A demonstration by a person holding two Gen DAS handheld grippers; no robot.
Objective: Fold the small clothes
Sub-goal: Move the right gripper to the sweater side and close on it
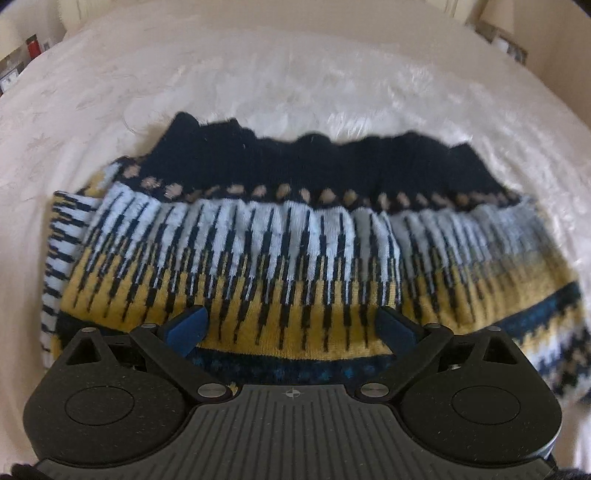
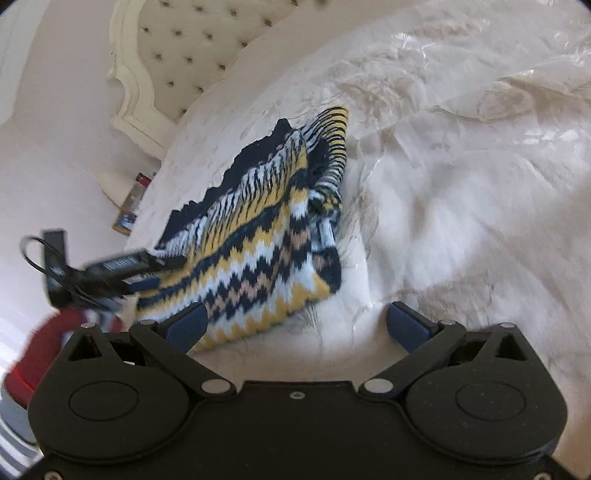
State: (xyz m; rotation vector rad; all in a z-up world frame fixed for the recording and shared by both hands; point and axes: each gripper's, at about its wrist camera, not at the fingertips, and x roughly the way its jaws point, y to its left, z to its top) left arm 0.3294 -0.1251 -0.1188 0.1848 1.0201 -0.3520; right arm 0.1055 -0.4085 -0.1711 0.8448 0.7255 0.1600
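Note:
A small knitted sweater [image 1: 288, 254] with yellow, white, navy and tan zigzag bands lies folded on the white bedspread [image 1: 258, 85]. My left gripper [image 1: 291, 326] is open right over the sweater's yellow band, jaws wide apart, holding nothing. In the right wrist view the folded sweater [image 2: 266, 229] lies ahead and left. My right gripper [image 2: 295, 325] is open and empty just off the sweater's near corner, its left finger [image 2: 186, 326] over the zigzag hem. The left gripper [image 2: 147, 264] shows at the sweater's left edge.
A tufted cream headboard [image 2: 173, 55] stands at the far left in the right wrist view, with a bottle [image 2: 136, 192] on the floor beside the bed. A lamp and nightstand [image 1: 498, 33] show at the far right in the left wrist view. Rumpled bedspread [image 2: 461, 184] spreads to the right.

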